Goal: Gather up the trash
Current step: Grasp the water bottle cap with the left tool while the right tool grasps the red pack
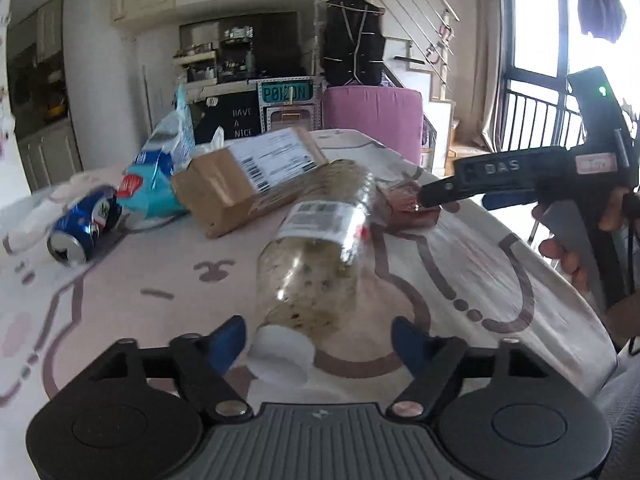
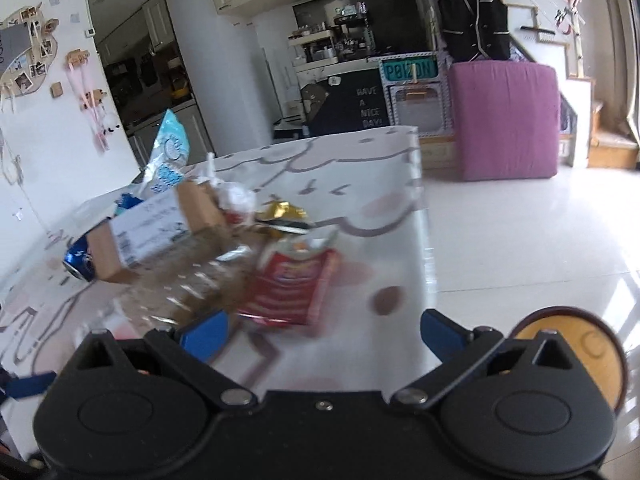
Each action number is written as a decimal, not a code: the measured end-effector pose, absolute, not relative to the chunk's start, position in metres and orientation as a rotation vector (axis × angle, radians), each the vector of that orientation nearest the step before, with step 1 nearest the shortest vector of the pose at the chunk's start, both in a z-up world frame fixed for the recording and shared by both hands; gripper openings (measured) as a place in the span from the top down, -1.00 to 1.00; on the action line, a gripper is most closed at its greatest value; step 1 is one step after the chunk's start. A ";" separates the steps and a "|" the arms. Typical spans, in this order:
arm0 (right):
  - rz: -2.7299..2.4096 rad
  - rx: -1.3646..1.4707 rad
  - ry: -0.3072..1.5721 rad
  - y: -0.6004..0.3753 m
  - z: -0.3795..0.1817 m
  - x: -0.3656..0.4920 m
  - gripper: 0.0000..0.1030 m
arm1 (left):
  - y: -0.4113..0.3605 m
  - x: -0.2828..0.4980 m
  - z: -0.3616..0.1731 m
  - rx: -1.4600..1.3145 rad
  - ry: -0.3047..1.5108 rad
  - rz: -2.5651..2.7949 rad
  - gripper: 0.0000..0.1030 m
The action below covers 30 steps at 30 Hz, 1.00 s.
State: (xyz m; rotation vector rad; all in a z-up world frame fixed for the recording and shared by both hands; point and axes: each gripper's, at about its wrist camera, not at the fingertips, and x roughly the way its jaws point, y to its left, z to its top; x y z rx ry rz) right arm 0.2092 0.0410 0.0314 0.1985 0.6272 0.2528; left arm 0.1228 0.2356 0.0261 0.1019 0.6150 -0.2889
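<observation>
On our patterned counter (image 1: 168,280), a plastic bottle (image 1: 316,252) on its side between our left tool's (image 1: 316,340) wide jaws, cardboard box (image 1: 248,184), blue can (image 1: 86,224), red packet (image 2: 292,284) before our right tool (image 2: 324,336), also wide, pale tiled floor (image 2: 520,232) and pink cushion (image 2: 506,120) beyond.

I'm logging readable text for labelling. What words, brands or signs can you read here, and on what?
"POIZON": teal sign on the far shelf unit.
"HAVE A NICE DAY!": black letter board.
"DAS": side of the right gripper.
Too blurred to read: cardboard box shipping label, plastic bottle label, blue can, red packet, blue bag.
</observation>
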 end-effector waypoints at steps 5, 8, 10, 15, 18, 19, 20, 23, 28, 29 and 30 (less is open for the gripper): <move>0.177 0.259 0.661 0.067 0.021 0.221 -0.97 | 0.261 0.124 0.014 -0.115 0.607 -0.292 -0.43; 0.112 0.278 0.641 0.076 0.015 0.225 -0.89 | 0.269 0.120 0.007 -0.193 0.579 -0.301 -0.39; 0.115 0.258 0.639 0.083 0.013 0.228 -0.89 | 0.272 0.119 0.005 -0.222 0.562 -0.296 -0.35; 0.063 0.200 0.628 0.096 0.012 0.237 -0.68 | 0.268 0.115 -0.001 -0.329 0.510 -0.246 -0.10; 0.068 0.182 0.627 0.098 0.014 0.237 -0.37 | 0.262 0.111 -0.002 -0.384 0.491 -0.222 -0.03; 0.062 0.174 0.627 0.097 0.014 0.236 -0.27 | 0.260 0.107 -0.001 -0.393 0.486 -0.215 -0.01; 0.066 0.163 0.627 0.096 0.014 0.235 -0.10 | 0.258 0.105 0.000 -0.405 0.481 -0.210 0.04; 0.104 0.142 0.628 0.092 0.014 0.231 -0.08 | 0.252 0.097 0.005 -0.397 0.442 -0.203 0.14; 0.161 0.103 0.609 0.078 0.017 0.212 -0.08 | 0.237 0.082 0.024 -0.268 0.390 -0.158 0.17; 0.169 0.095 0.599 0.076 0.018 0.206 -0.08 | 0.235 0.081 0.027 -0.255 0.388 -0.154 0.17; 0.178 0.088 0.590 0.073 0.019 0.201 -0.08 | 0.233 0.079 0.028 -0.243 0.387 -0.149 0.16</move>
